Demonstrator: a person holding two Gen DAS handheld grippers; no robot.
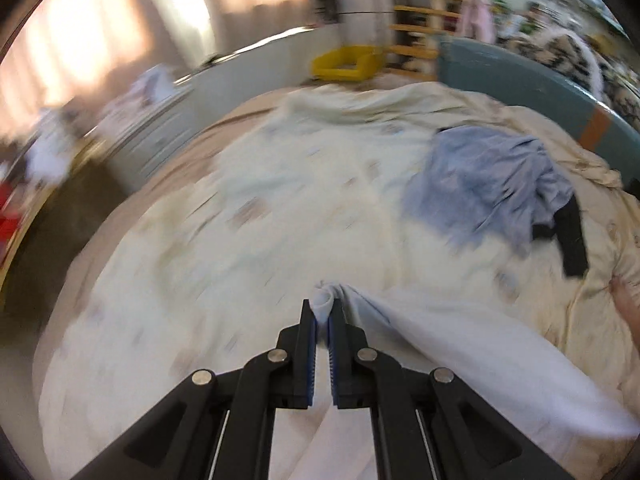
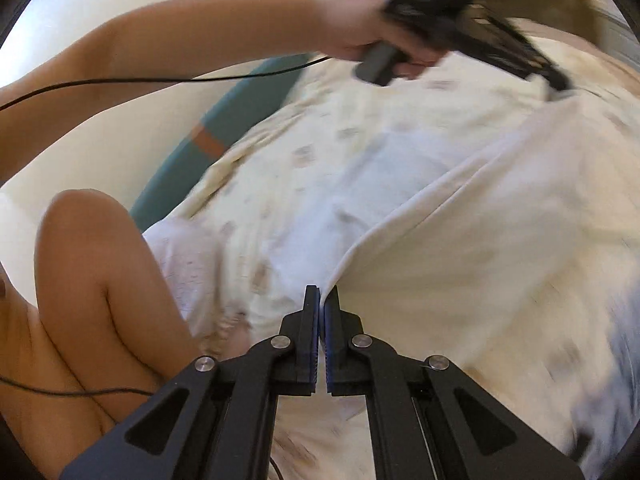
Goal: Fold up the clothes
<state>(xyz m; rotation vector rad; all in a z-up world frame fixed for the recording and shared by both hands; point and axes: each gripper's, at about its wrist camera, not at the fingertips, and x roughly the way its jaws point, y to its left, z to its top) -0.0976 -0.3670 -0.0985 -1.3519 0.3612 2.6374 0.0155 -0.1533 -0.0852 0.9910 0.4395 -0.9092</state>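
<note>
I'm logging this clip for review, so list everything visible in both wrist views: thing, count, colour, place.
White garment: one, white, stretched between both grippers over the bed.
Blue garment: one, light blue, crumpled on the bed's far right.
Black item: one, black, at the blue garment's edge; type unclear.
Bedcover: one, cream with faint print, covering the bed.
Headboard: one, teal with an orange band, behind the bed.
Yellow bin: one, beyond the bed.
Wooden shelves: one unit, background, blurred.
Cable: black, running along the forearm.
Left gripper: black, shut on the white garment.
Right gripper: black, shut on the white garment.
Hand: holding the left gripper's handle.
Knee: bent, lower left.
</note>
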